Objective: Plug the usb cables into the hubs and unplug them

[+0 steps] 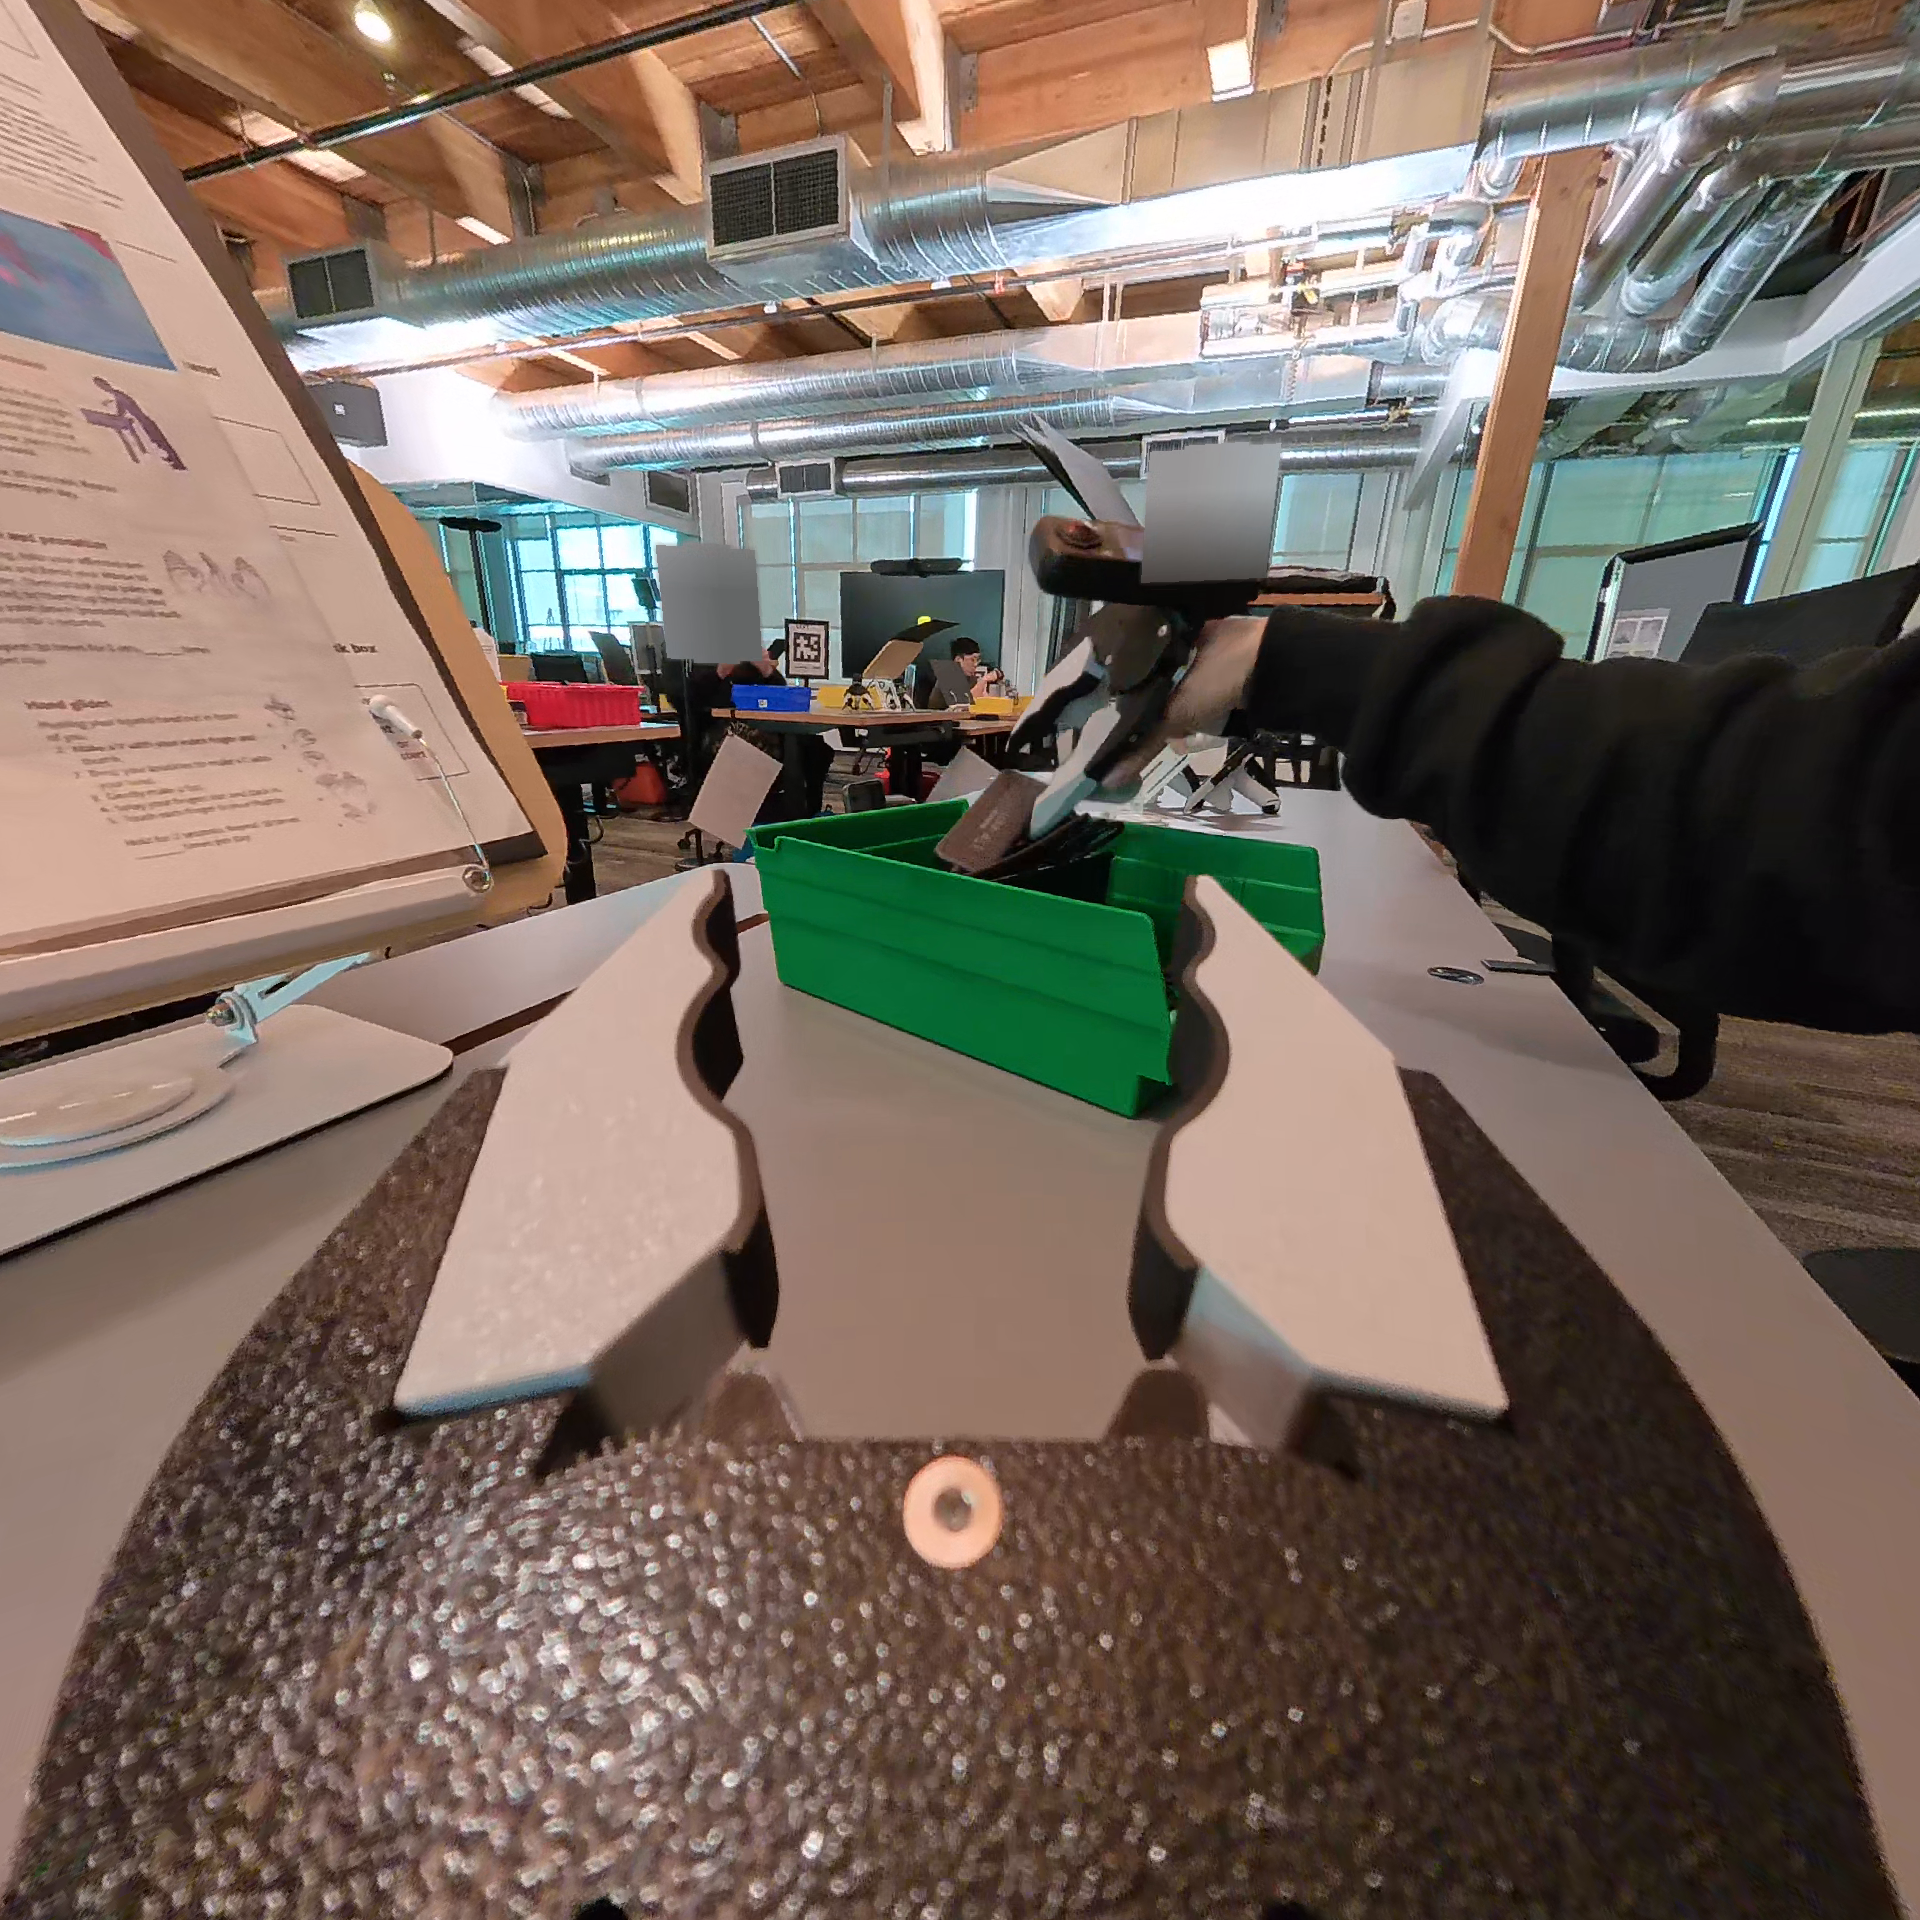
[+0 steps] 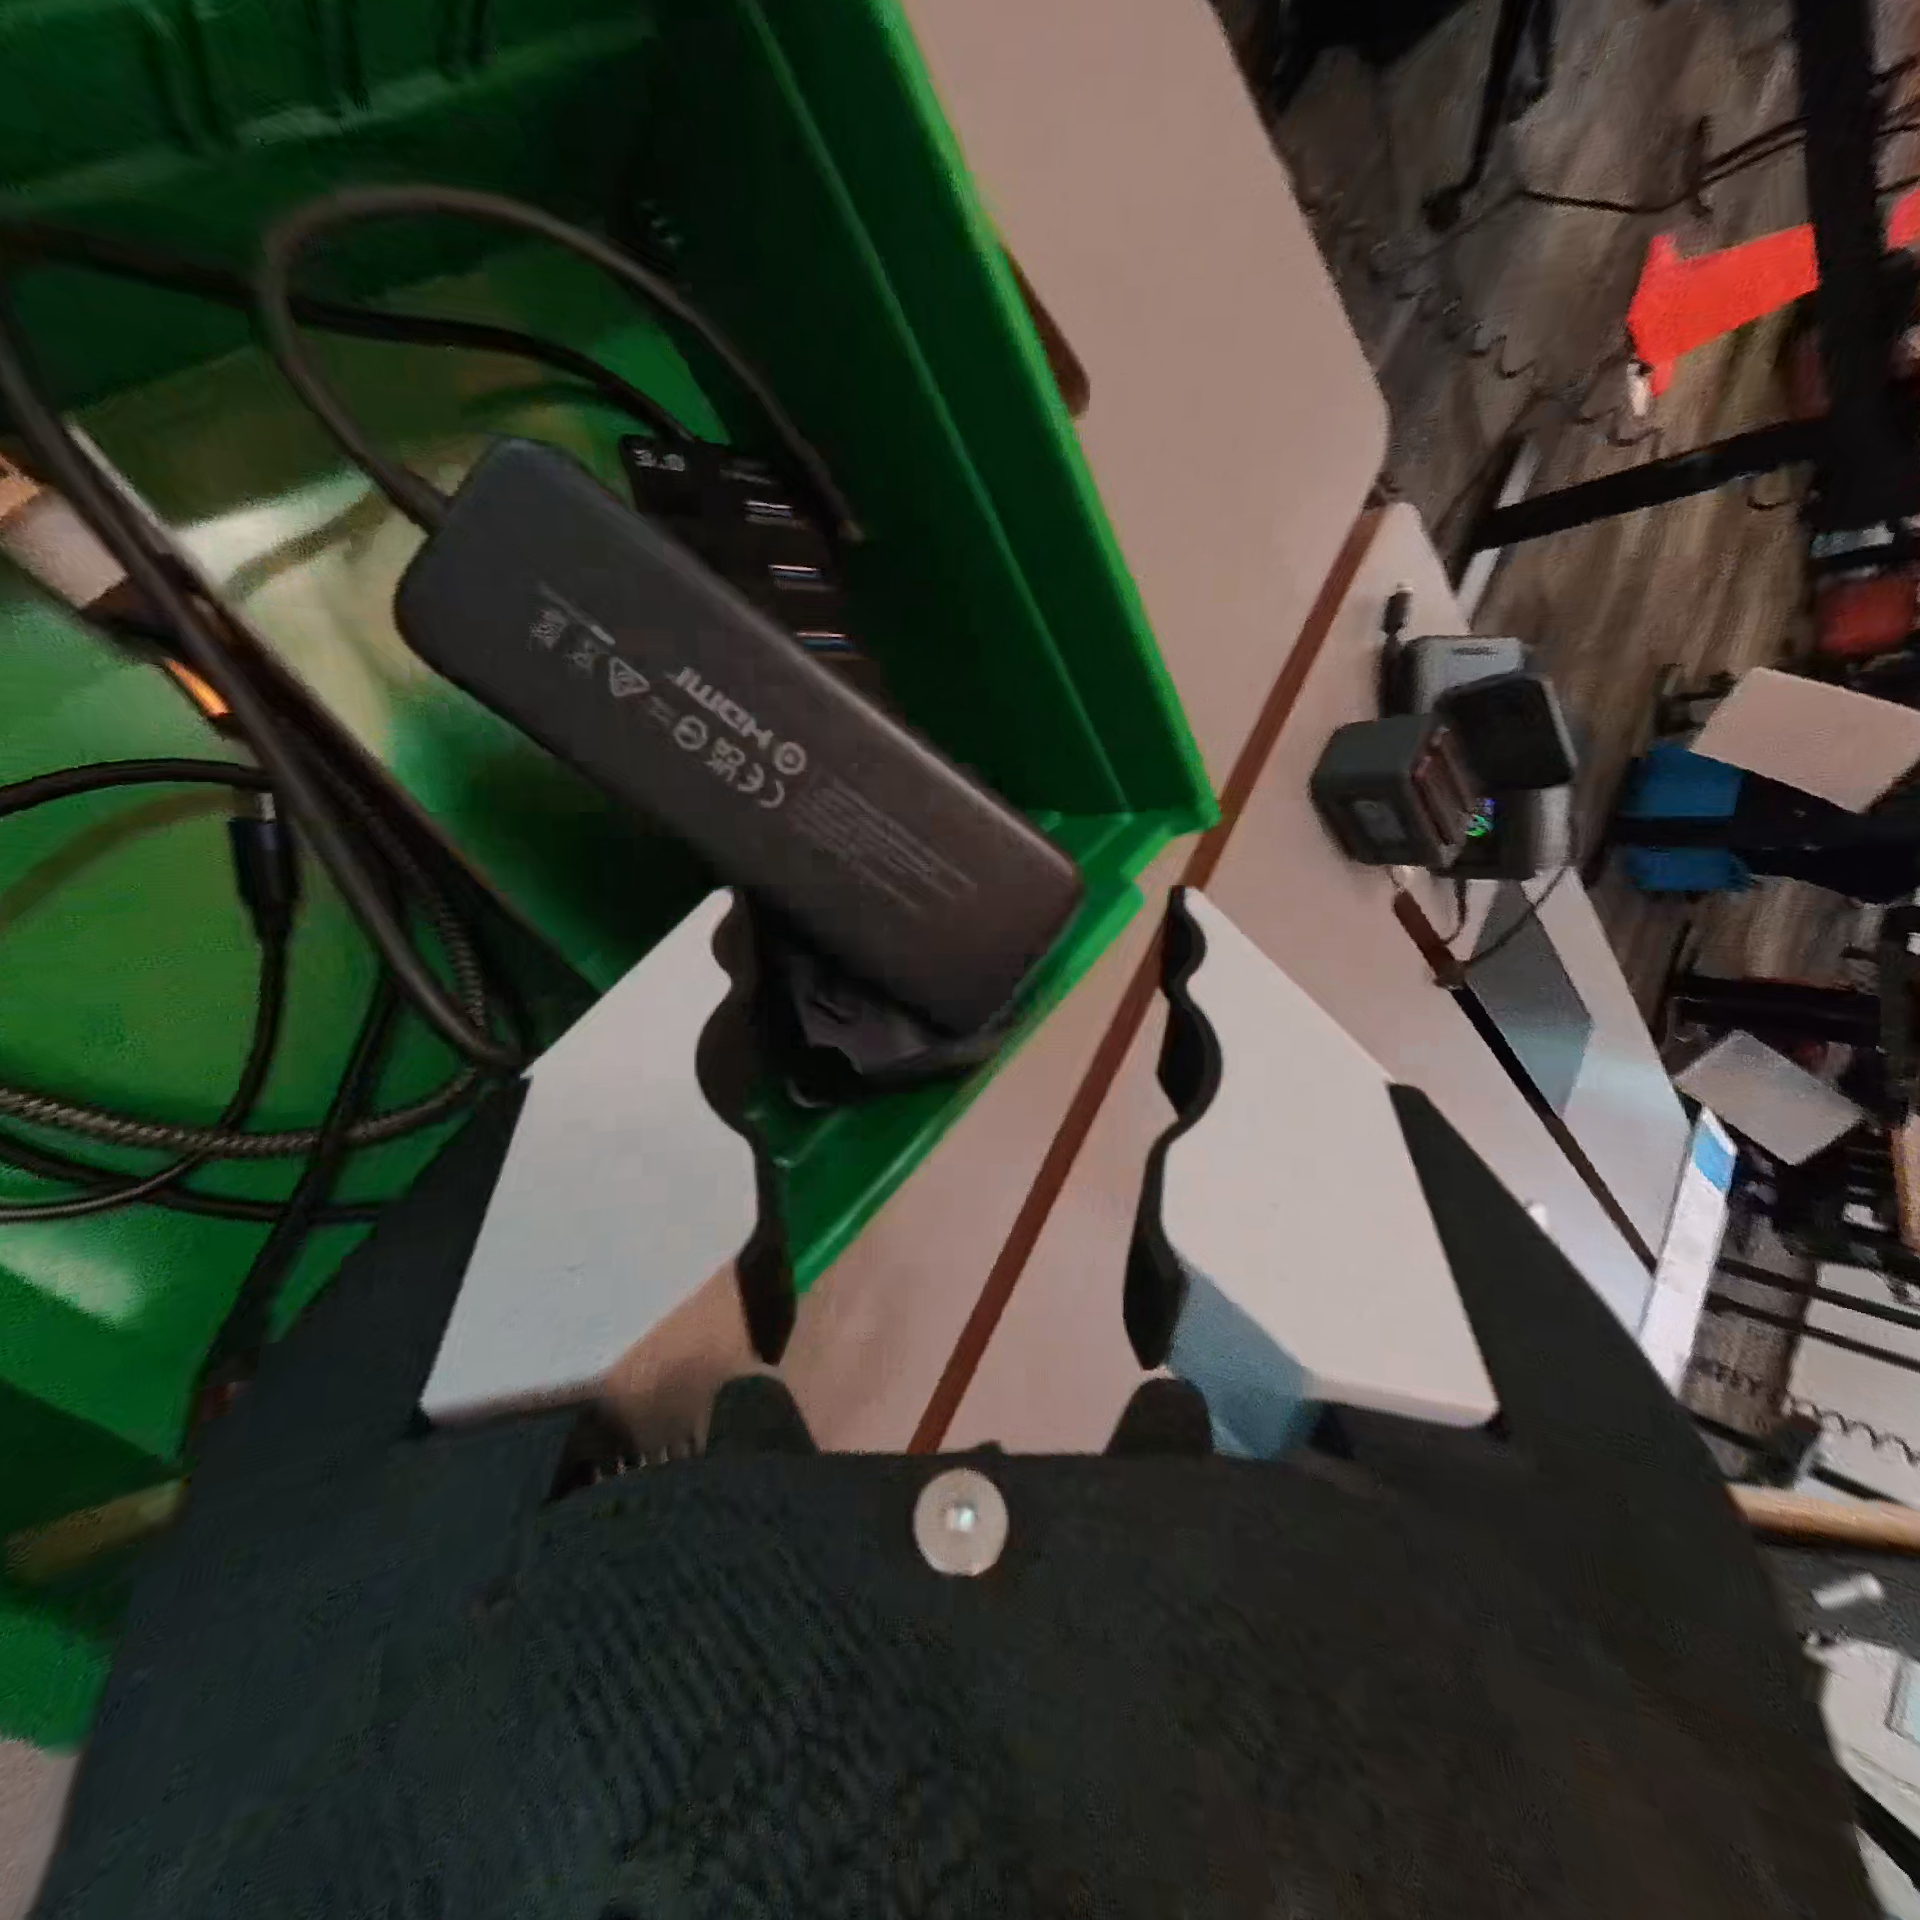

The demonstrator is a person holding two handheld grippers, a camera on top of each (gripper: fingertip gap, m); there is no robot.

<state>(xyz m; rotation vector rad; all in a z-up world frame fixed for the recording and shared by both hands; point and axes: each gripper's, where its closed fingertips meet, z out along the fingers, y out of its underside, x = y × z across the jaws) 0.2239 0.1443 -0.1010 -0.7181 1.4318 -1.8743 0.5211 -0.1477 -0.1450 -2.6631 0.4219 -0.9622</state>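
Nearest in the left wrist view is the left gripper (image 1: 956, 914), its speckled black body and two pale grey fingers filling the lower frame; its jaws stand wide apart with nothing between them, hovering over the pale grey tabletop (image 1: 935, 1226). Just beyond its tips sits a green plastic bin (image 1: 966, 966) on that tabletop. To the left stands a white tilted document stand (image 1: 208, 623) carrying printed sheets, on a flat white base.

Over the bin, the right gripper (image 1: 1049, 821) reaches down from the right, held by a hand in a black sleeve (image 1: 1558, 810). In the right wrist view its jaws (image 2: 956, 914) are apart and clamp nothing. A dark grey, flat, oblong usb hub (image 2: 727, 727) leans against the bin's side wall (image 2: 935, 468), tilted, with its lower end beside the tip of one finger; whether they touch I cannot tell. A second black hub (image 2: 769, 540) with a row of ports lies behind it against the wall. Black braided usb cables (image 2: 260, 987) coil loosely on the bin floor, to the left of the hubs.

Past the bin, small black cameras (image 2: 1455, 769) rest on the neighbouring tabletop. Far back are more desks with red and blue bins and silver ceiling ducts.
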